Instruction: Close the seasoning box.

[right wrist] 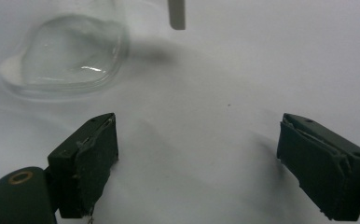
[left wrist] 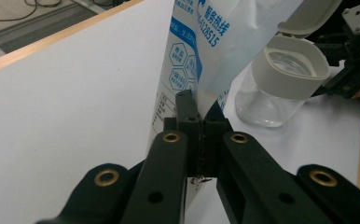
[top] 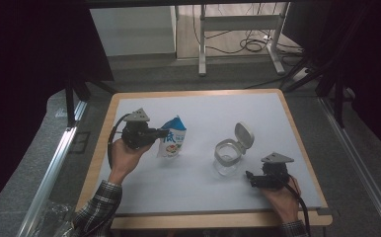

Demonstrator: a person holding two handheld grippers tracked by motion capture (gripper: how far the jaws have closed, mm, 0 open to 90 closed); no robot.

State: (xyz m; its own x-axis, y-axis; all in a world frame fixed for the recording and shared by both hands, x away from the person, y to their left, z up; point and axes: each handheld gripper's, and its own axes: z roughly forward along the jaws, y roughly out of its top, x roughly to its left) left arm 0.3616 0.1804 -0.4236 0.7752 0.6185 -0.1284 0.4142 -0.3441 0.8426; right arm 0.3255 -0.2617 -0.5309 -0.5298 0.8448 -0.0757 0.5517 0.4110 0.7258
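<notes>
left gripper: jaws clamped on the edge of the blue-and-white pouch; in the left gripper view the pinch sits at the pouch's lower side
pouch: held upright off the white mat, left of centre, printed side towards the person
right gripper: jaws spread wide, nothing between them, low over the mat near the right front
jar: clear glass, grey flip lid hinged open, stands on the mat just left of the right gripper, apart from it
pouch vs jar: near, not touching
table: wooden rim around the mat
</notes>
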